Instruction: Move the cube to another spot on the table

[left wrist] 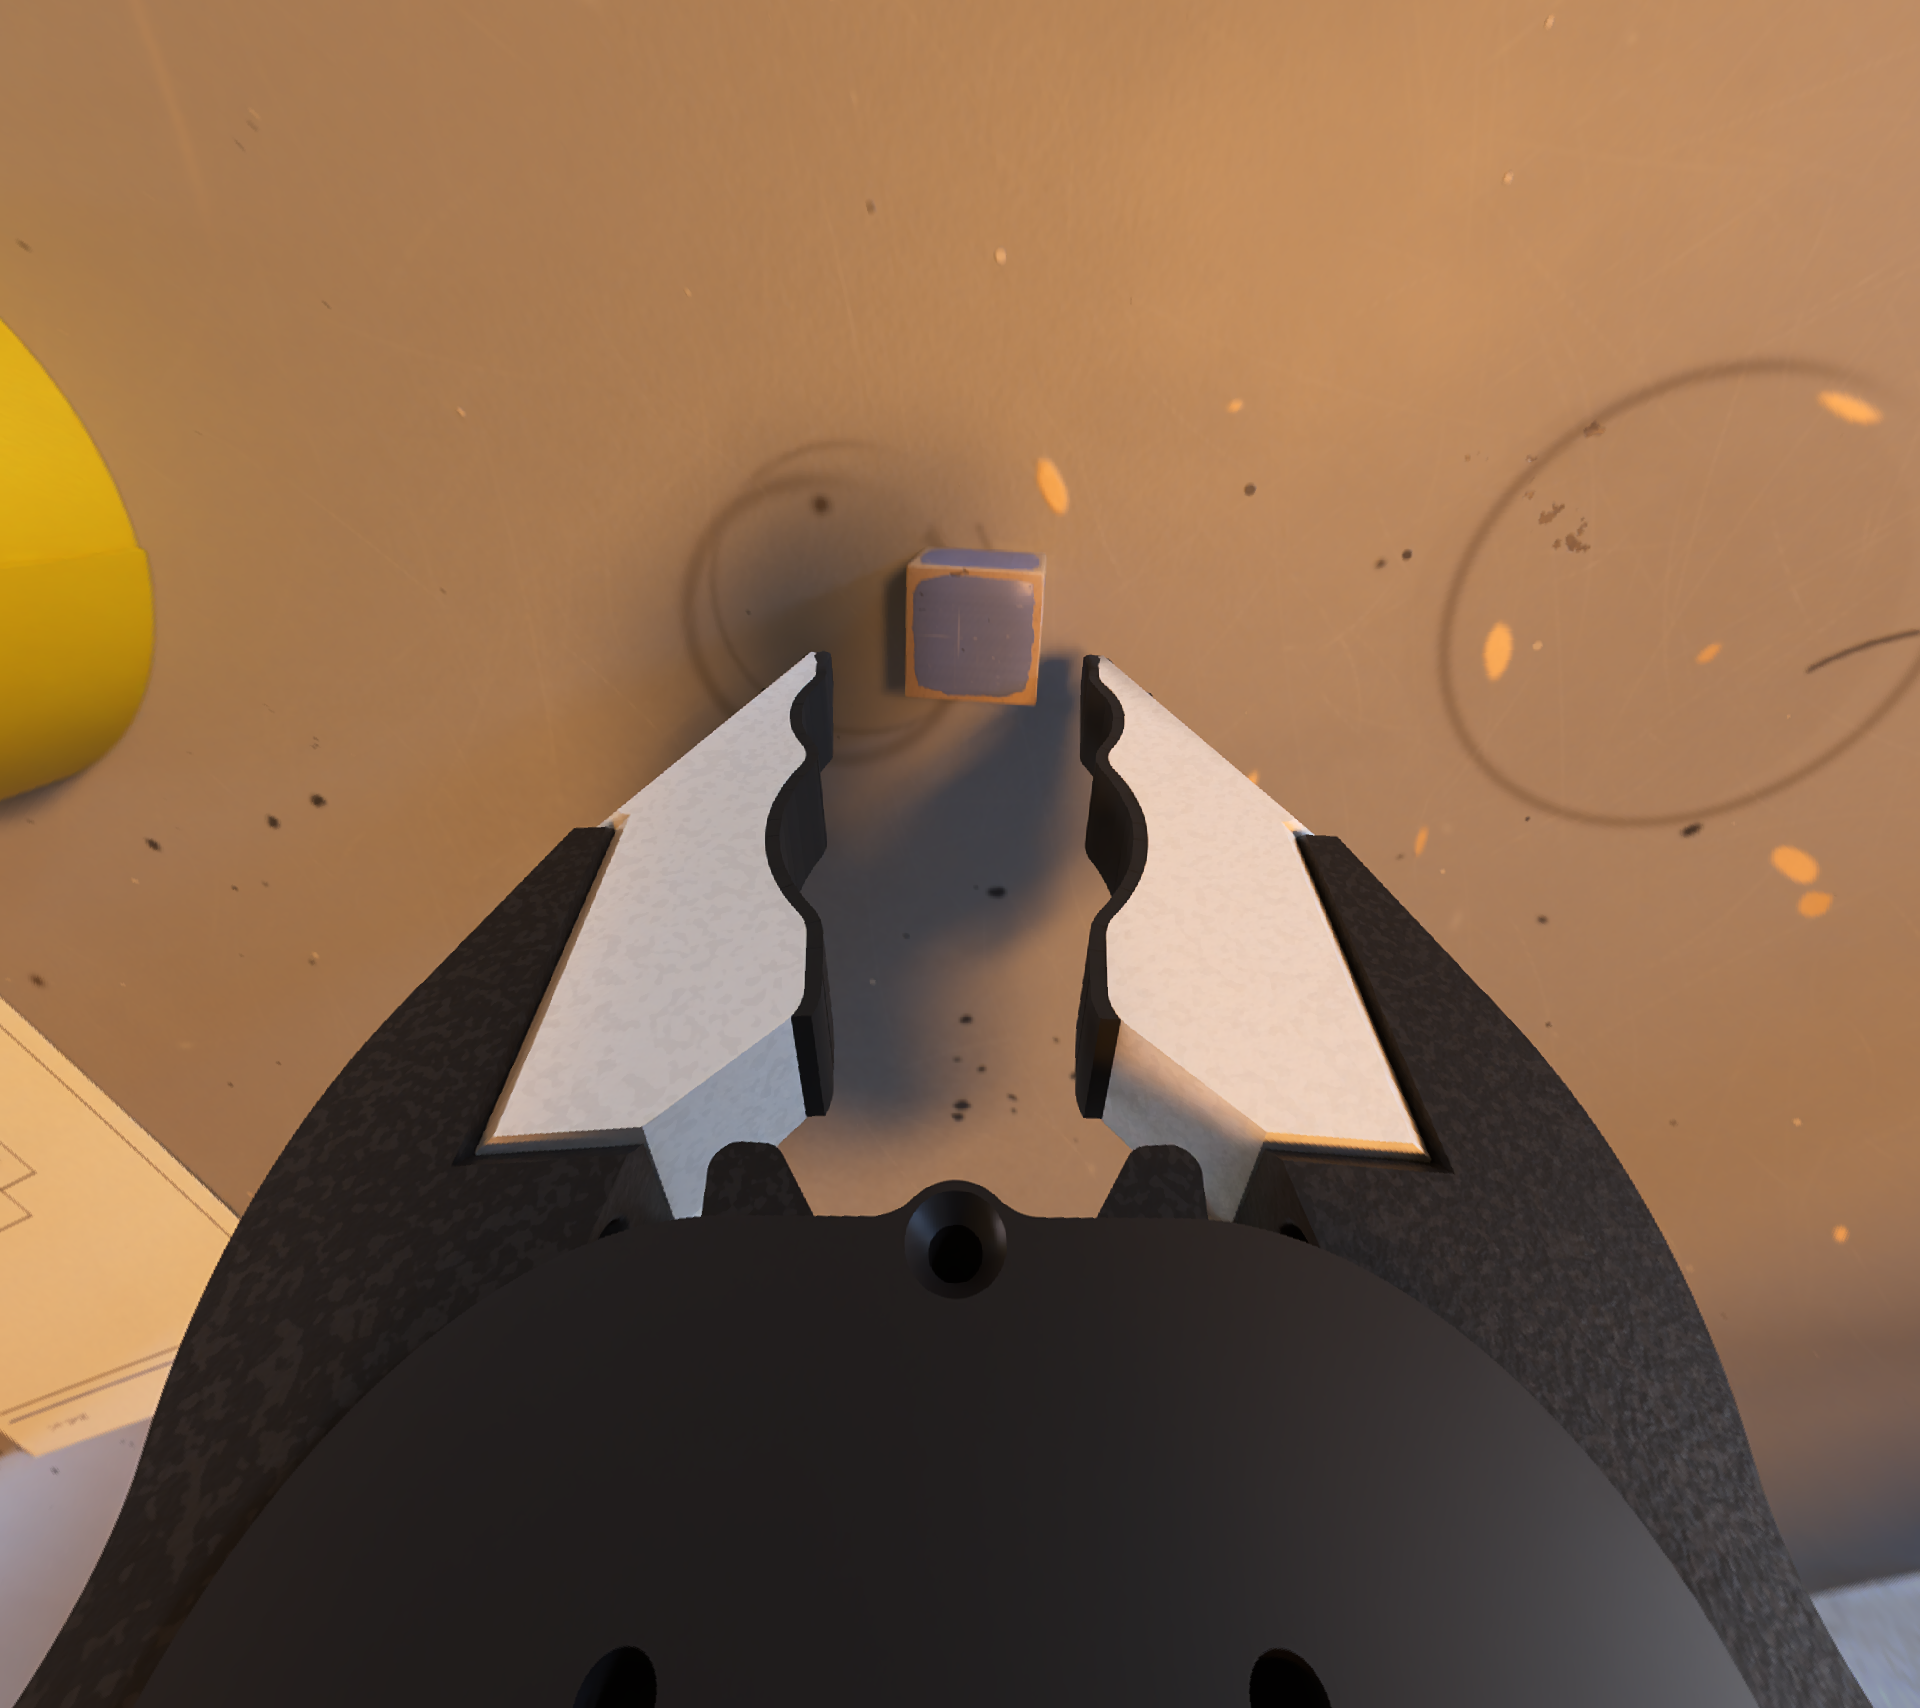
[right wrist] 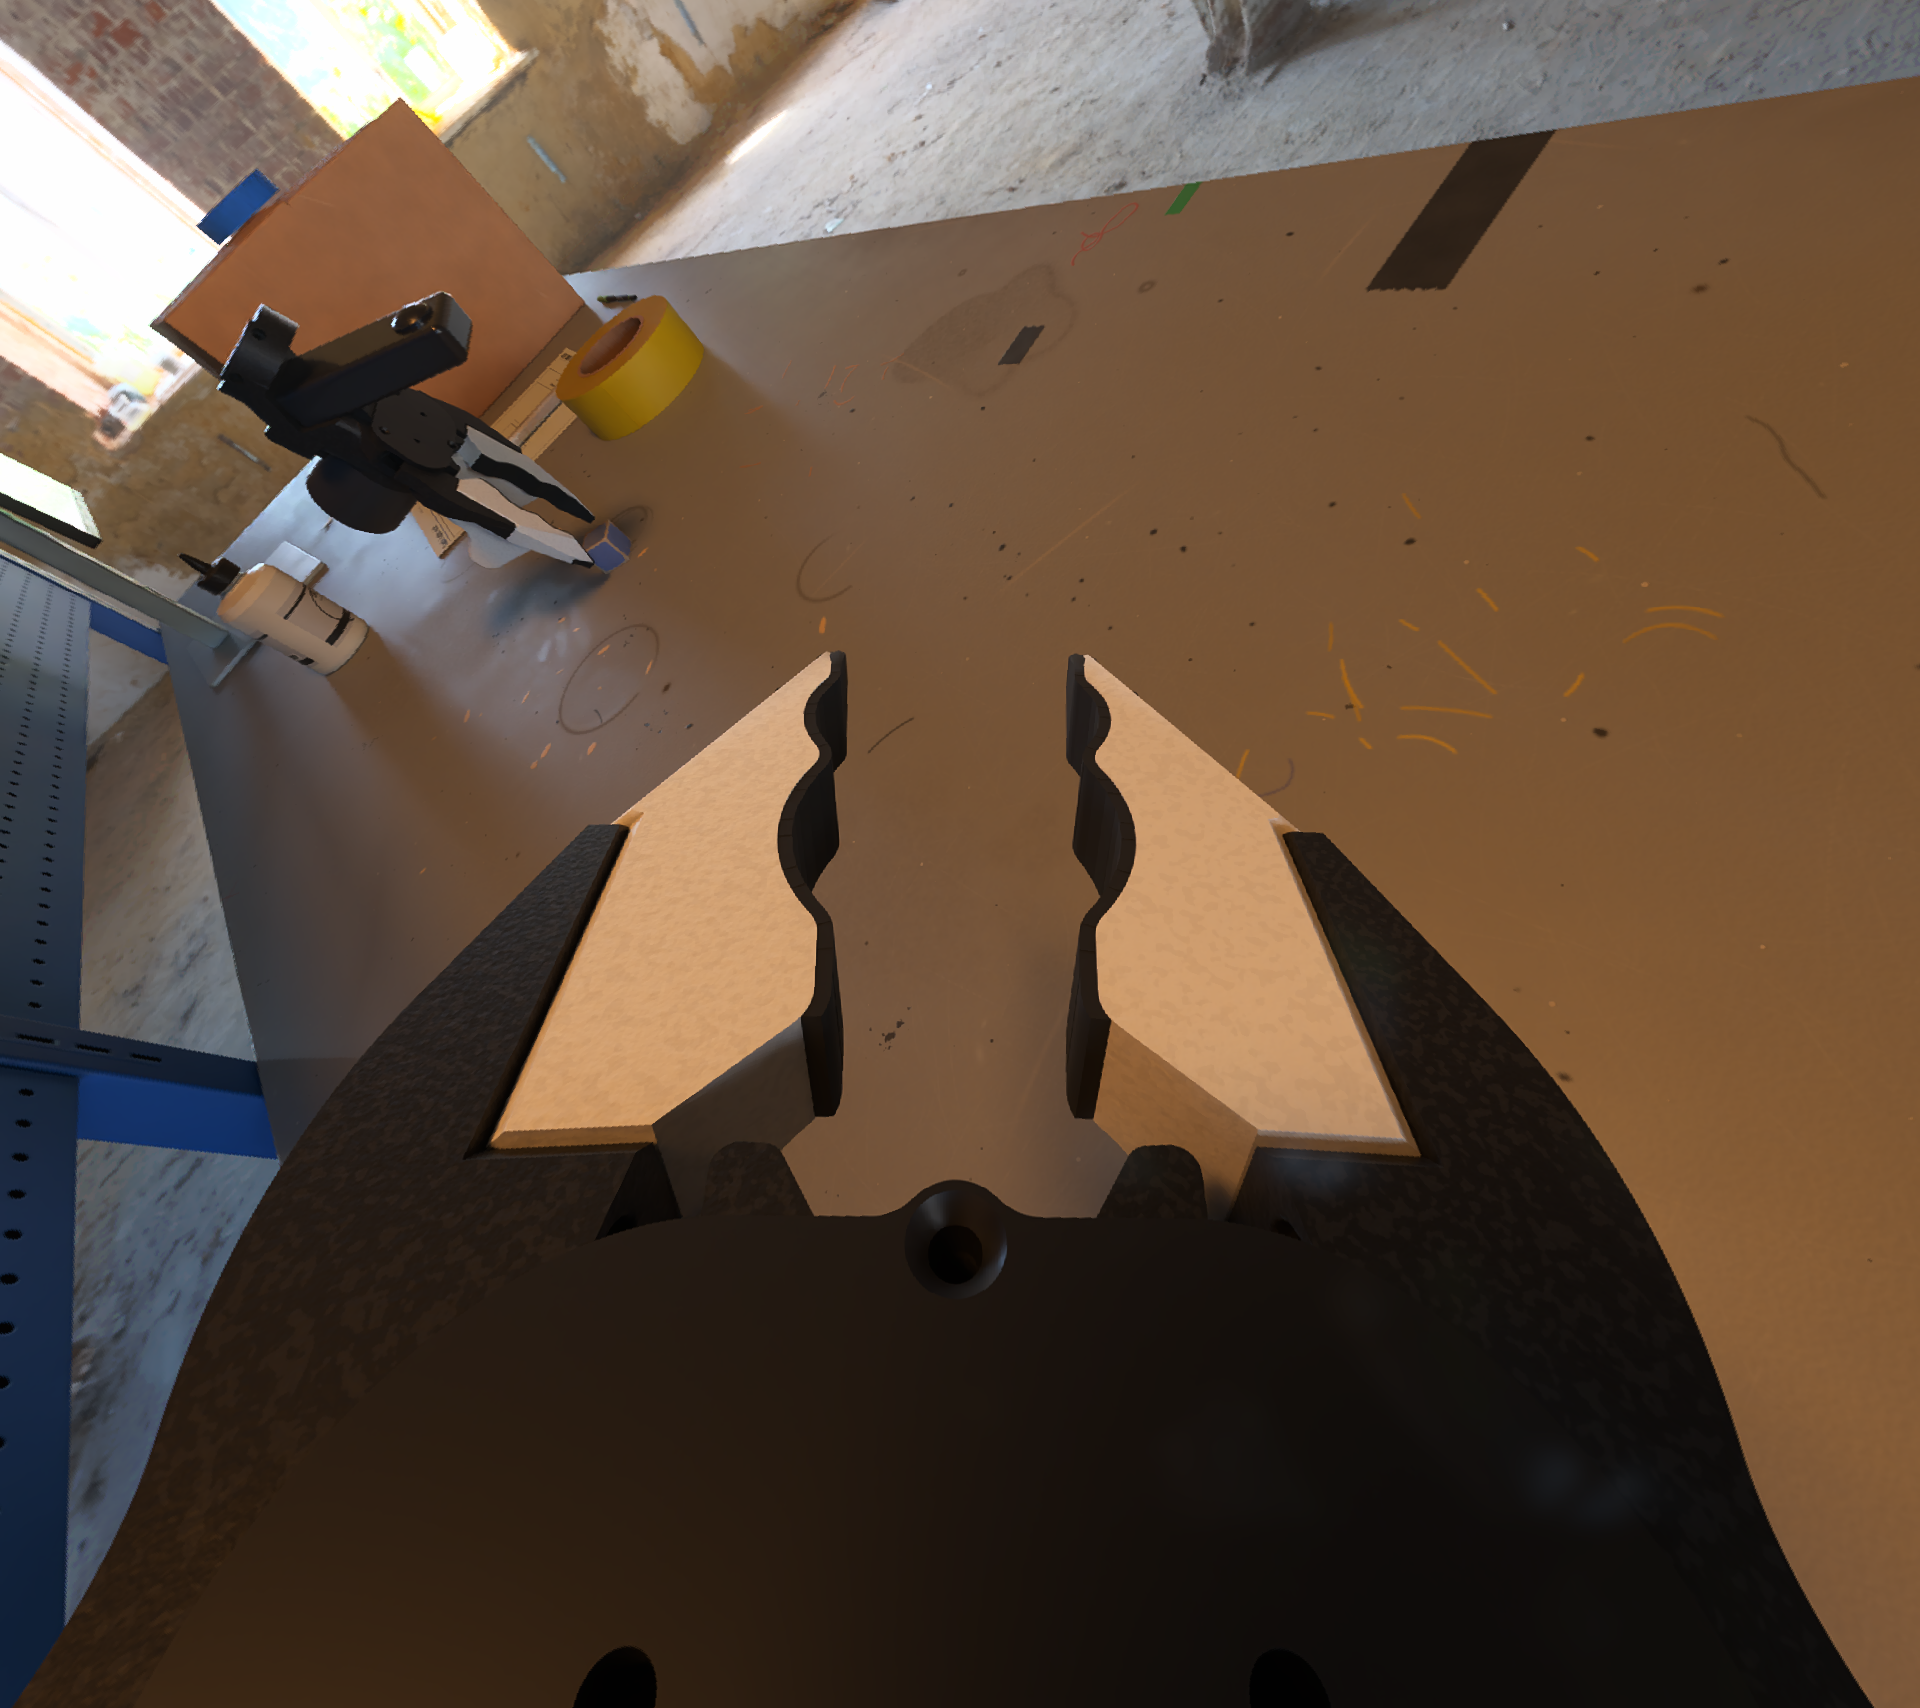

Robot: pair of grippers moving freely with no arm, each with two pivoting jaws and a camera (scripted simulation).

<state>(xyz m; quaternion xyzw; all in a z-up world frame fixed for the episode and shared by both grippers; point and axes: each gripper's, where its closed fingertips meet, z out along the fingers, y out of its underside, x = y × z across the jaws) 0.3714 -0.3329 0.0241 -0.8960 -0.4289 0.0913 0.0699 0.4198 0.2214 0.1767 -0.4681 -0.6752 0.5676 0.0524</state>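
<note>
A small cube (left wrist: 972, 625) with blue-grey faces and orange edges sits on the brown table (left wrist: 1143, 152), just ahead of my left gripper (left wrist: 956, 671). The left gripper is open and empty, its fingertips a little short of the cube on either side. In the right wrist view the left gripper (right wrist: 582, 541) shows far off at the left, tilted down with the cube (right wrist: 609, 543) at its tips. My right gripper (right wrist: 956, 671) is open and empty, above a bare part of the table (right wrist: 1351, 432), far from the cube.
A yellow tape roll (right wrist: 632, 366) lies beyond the cube; it also shows at the left edge of the left wrist view (left wrist: 62, 578). An orange board (right wrist: 384, 245), a white bottle (right wrist: 296, 616), and paper sheets (left wrist: 73, 1243) sit near the table's left end. Blue shelving (right wrist: 42, 931) stands beside the table.
</note>
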